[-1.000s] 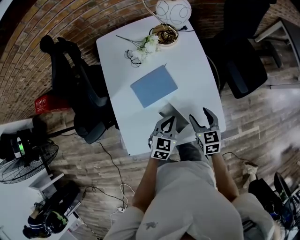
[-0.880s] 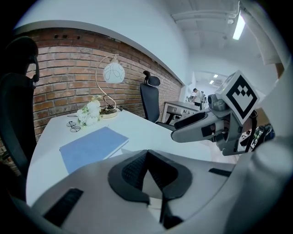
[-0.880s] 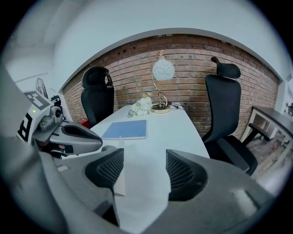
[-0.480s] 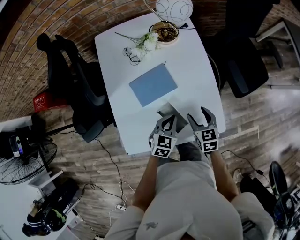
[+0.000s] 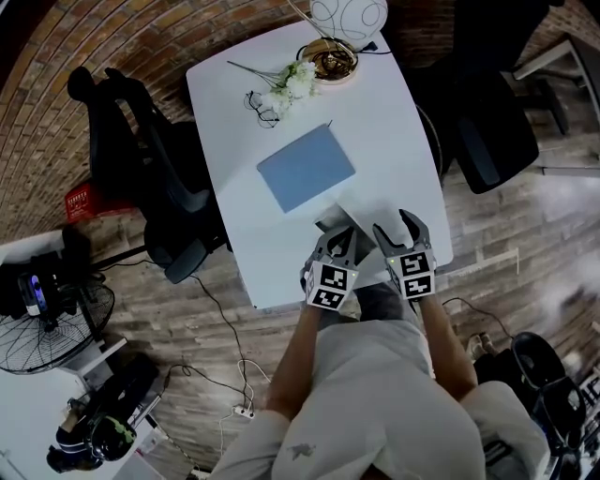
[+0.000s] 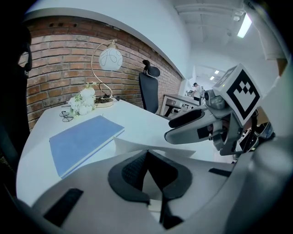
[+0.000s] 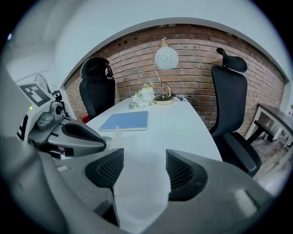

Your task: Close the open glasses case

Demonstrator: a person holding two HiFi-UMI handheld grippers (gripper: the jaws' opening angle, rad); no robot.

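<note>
A black office chair [image 5: 141,159] is standing off the left edge of the white desk [image 5: 394,122]. Eyeglasses [image 5: 265,111] and white flowers [image 5: 292,86] are lying at the desk's upper left beside a globe lamp [image 5: 347,19], and a blue notebook [image 5: 307,169] is occupying the middle.

The open glasses case [image 5: 352,217] is sitting in the lower middle of the head view, below the notebook and close to the desk's near edge. Its long axis appears to be running across the frame along that edge, and its pale lid [image 6: 151,145] is standing raised.

The left claw [image 5: 336,242] is meeting the case's left end with its tips drawn together. In the left gripper view the pads are converging right in front of the lid, though whether they are pinching any part of the case is unclear. The right claw [image 5: 400,232] is poised at the case's right end with its jaws spread wide. In the right gripper view the case's white surface is filling the gap between them.

Both claws are about equally near, with the case lying straight ahead of each, toward the top of the frame. Closing is likely turning on swinging the lid down about the long axis while one claw is steadying the base.

Bare desk is stretching away to the upper right, but the near edge is leaving little margin behind the case. A second office chair [image 5: 487,131] is standing clear at the right.
</note>
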